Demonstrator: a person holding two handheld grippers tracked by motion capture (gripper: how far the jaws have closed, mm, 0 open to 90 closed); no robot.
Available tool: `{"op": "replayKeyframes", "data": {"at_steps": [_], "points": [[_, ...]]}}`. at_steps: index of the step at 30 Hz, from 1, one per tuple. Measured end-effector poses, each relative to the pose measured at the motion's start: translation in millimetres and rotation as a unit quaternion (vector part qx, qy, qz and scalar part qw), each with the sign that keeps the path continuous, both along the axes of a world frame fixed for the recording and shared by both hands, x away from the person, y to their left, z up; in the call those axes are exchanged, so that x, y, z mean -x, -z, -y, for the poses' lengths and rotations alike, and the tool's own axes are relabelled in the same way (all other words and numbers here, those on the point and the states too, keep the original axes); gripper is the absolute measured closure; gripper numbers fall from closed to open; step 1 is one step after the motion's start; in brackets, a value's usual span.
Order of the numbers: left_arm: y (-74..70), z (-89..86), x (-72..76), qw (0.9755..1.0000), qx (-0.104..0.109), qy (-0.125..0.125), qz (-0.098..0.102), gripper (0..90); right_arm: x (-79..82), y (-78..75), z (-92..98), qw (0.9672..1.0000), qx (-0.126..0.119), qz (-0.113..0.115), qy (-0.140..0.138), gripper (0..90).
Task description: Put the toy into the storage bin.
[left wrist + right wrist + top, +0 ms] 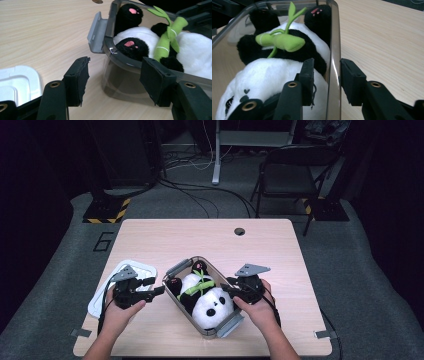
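Plush panda [210, 304] lying in clear bin [172, 281] at table [200, 237] centre, bamboo sprig [196, 286] across its belly, lid [142, 268] left of bin, left gripper [154, 286] between them, right gripper [229, 287] straddling bin's right wall.

Table [165, 232]: light wood-grain top, rounded corners, with a small round dark grommet hole [239, 231] at 12 o'clock, near the far edge. White lid [141, 267], moulded with rounded corners, lies flat at 9 o'clock. Strips of grey tape [80, 333] sit at both near corners.

Floor: grey carpet, with a "6" marking [103, 241] at 10 o'clock off the table. Black folding chair [292, 175] at 1 o'clock. Yellow-and-black striped base [106, 212] at 11 o'clock. Loose cables [210, 190] run across the floor at 12 o'clock, beside a white post [217, 152].
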State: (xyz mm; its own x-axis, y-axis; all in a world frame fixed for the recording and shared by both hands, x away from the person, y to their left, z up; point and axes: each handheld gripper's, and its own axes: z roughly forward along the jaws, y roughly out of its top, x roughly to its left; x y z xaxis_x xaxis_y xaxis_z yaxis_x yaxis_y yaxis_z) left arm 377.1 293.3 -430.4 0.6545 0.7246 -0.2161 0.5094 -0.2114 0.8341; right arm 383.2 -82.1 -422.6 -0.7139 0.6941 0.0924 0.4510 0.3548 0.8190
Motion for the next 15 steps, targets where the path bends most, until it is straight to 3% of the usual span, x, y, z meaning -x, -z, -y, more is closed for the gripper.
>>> {"op": "replayKeyframes", "data": {"at_steps": [7, 8, 15], "points": [[5.6, 13.0, -15.5, 0.9999, -0.006, 0.008, -0.001, 39.8, 6.3, -0.1, 12.8, 0.9997, -0.008, 0.002, 0.021, 62.8], [6.8, 15.2, -14.5, 1.0000, 0.001, 0.002, -0.005, 39.9, 7.0, 0.0, 14.1, 0.9997, -0.009, 0.000, 0.023, 62.8], [7.9, 18.8, -5.9, 0.9996, -0.003, 0.026, -0.007, 40.4, 14.4, -1.7, 18.3, 0.9998, -0.008, -0.002, 0.020, 60.9]]}}
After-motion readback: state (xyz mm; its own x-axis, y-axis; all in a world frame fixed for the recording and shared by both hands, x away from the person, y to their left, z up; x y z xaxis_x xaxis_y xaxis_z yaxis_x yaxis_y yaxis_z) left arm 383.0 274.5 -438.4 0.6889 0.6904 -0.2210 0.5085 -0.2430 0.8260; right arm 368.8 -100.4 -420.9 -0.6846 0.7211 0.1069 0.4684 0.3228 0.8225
